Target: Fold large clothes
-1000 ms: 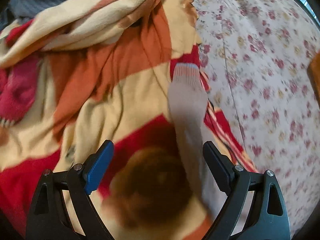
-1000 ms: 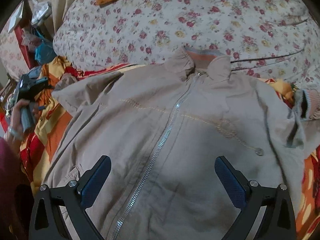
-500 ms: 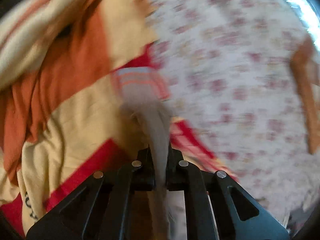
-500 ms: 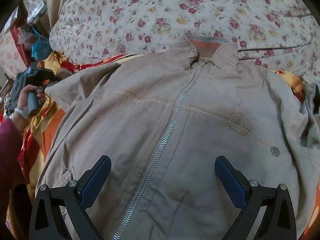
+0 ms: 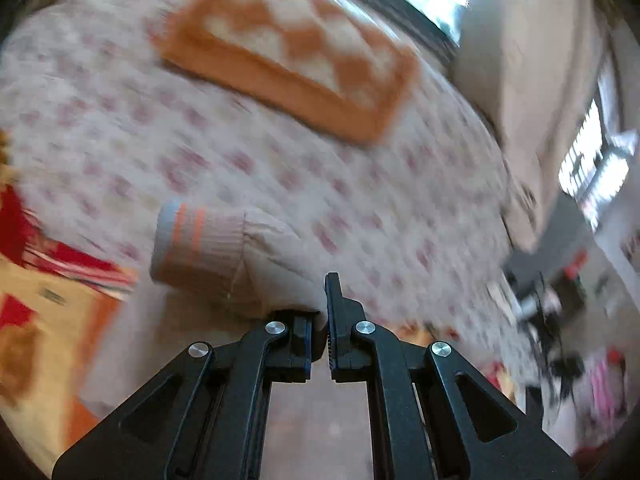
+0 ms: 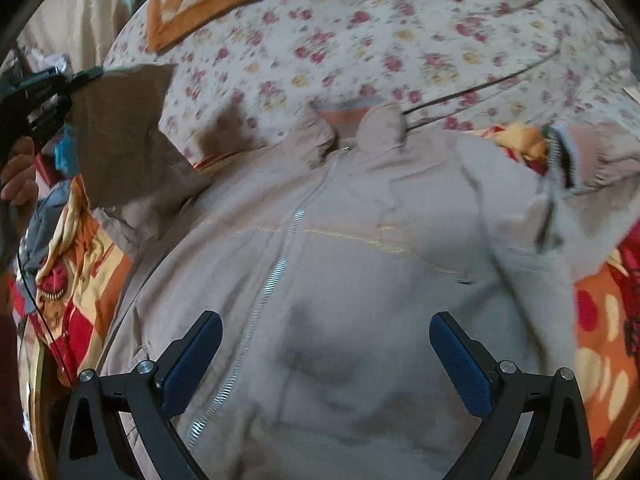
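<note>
Early stage, by the look of it: the jacket (image 6: 340, 280) is lying front-up on the bed (image 6: 400, 20), zipped, body spread flat over the orange/red blanket (image 6: 600, 340), collar toward the floral sheet. No fold is showing on the body yet.

Left tongs (image 5: 320, 320) are pinching the left sleeve (image 5: 256, 264) near its striped cuff (image 5: 188, 236), jaws nearly together w/ fabric between; in the right wrist view the sleeve is hanging lifted off the bed at far left (image 6: 120, 132). View is blurred, so the tongs are prob. swinging mid-move. I'd judge the sleeve is being carried in across the chest, i.e. the first fold is in progress.

Right tongs (image 6: 326, 360) are gaping wide, gripping nothing, hovering above the lower front beside the zipper (image 6: 276, 276).

Right sleeve (image 6: 580, 184) is lying bunched at the far right, not yet folded. Left to do, by my est.: lay this sleeve, bring the other in, then fold the body up.

An orange checked cloth (image 5: 292, 52) is sitting farther up the bed, well apart.
</note>
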Demonstrator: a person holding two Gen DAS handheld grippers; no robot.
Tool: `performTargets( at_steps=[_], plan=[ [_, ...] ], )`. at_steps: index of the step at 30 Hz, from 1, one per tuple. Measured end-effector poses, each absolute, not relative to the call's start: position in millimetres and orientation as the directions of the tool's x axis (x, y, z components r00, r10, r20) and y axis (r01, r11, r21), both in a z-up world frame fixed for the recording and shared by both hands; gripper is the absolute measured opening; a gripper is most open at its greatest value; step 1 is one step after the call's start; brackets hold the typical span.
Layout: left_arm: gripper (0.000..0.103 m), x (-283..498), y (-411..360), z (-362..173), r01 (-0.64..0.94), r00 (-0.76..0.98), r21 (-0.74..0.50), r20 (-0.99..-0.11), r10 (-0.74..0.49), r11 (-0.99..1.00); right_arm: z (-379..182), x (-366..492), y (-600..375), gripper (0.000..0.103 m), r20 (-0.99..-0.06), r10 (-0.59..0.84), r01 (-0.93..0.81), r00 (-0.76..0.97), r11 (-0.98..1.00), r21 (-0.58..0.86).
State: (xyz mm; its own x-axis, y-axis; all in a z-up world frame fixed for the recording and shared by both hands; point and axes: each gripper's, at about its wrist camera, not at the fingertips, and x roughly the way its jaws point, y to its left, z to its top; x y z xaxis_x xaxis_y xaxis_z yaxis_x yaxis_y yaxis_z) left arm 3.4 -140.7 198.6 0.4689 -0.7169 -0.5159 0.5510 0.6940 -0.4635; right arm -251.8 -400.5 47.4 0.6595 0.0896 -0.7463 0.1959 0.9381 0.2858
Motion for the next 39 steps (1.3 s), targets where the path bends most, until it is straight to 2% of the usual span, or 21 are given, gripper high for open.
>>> performTargets(
  at_steps=[2, 4, 6, 7, 8, 10, 14, 18, 20, 24, 26, 29, 30, 32, 33, 35, 36, 39],
  plan=[
    [0.004, -17, -181, 172, 0.558, 0.412, -0.465, -0.564, -0.716, 0.687, 47, -259, -412, 0.102, -0.754, 0.057, 0.24, 0.655, 0.93, 0.279],
    [0.007, -35, -224, 123, 0.56, 0.347, -0.442, -0.643, -0.683, 0.701, 46, -267, -425, 0.102, -0.756, 0.047, 0.273, 0.653, 0.917, 0.292],
    [0.024, -51, -251, 83, 0.594, 0.298, -0.392, -0.704, -0.645, 0.702, 46, -275, -439, 0.102, -0.765, 0.032, 0.315, 0.644, 0.899, 0.303],
    [0.047, -58, -259, 65, 0.611, 0.24, -0.4, -0.728, -0.642, 0.683, 46, -280, -447, 0.102, -0.769, 0.023, 0.341, 0.639, 0.887, 0.311],
    [0.058, -63, -268, 48, 0.618, 0.16, -0.435, -0.746, -0.646, 0.655, 46, -283, -453, 0.102, -0.771, 0.023, 0.354, 0.637, 0.879, 0.319],
    [0.058, -68, -270, 32, 0.61, 0.109, -0.459, -0.759, -0.641, 0.646, 47, -289, -465, 0.103, -0.771, 0.023, 0.376, 0.636, 0.864, 0.336],
    [0.067, -71, -239, 61, 0.616, 0.11, -0.481, -0.732, -0.672, 0.624, 50, -289, -471, 0.103, -0.768, 0.019, 0.382, 0.64, 0.86, 0.34],
    [0.067, -77, -176, 97, 0.619, 0.331, -0.285, -0.751, -0.572, 0.732, 54, -269, -464, 0.103, -0.748, 0.058, 0.333, 0.661, 0.871, 0.361],
    [0.067, -76, -144, 99, 0.558, 0.444, -0.178, -0.761, -0.473, 0.81, 52, -256, -460, 0.103, -0.74, 0.101, 0.302, 0.665, 0.87, 0.391],
    [0.067, -53, -85, 65, 0.335, 0.518, -0.091, -0.814, -0.264, 0.938, 50, -212, -447, 0.103, -0.74, 0.14, 0.266, 0.658, 0.876, 0.403],
    [0.067, -40, -65, 42, 0.241, 0.499, -0.133, -0.833, -0.24, 0.961, 49, -187, -434, 0.103, -0.747, 0.148, 0.235, 0.648, 0.894, 0.381],
    [0.067, -29, -56, 22, 0.196, 0.497, -0.155, -0.836, -0.234, 0.968, 43, -153, -400, 0.103, -0.787, 0.15, 0.154, 0.598, 0.943, 0.296],
    [0.067, -28, -60, 22, 0.202, 0.512, -0.137, -0.83, -0.224, 0.97, 40, -143, -389, 0.099, -0.799, 0.136, 0.126, 0.586, 0.959, 0.255],
    [0.067, -25, -69, 22, 0.215, 0.51, -0.119, -0.833, -0.215, 0.969, 27, -123, -370, 0.055, -0.83, 0.042, 0.11, 0.556, 0.986, 0.124],
    [0.067, -24, -72, 21, 0.219, 0.51, -0.125, -0.831, -0.223, 0.968, 22, -116, -369, 0.026, -0.837, 0.013, 0.108, 0.547, 0.99, 0.086],
    [0.067, -25, -70, 19, 0.209, 0.505, -0.146, -0.831, -0.234, 0.967, 25, -114, -381, 0.021, -0.813, 0.018, 0.146, 0.582, 0.981, 0.126],
    [0.067, -24, -67, 20, 0.208, 0.505, -0.154, -0.829, -0.24, 0.966, 31, -118, -391, 0.012, -0.797, 0.034, 0.165, 0.603, 0.972, 0.166],
    [0.067, -25, -63, 20, 0.2, 0.506, -0.15, -0.831, -0.233, 0.968, 61, -154, -434, 0.012, -0.711, 0.015, 0.248, 0.703, 0.932, 0.265]
  ],
)
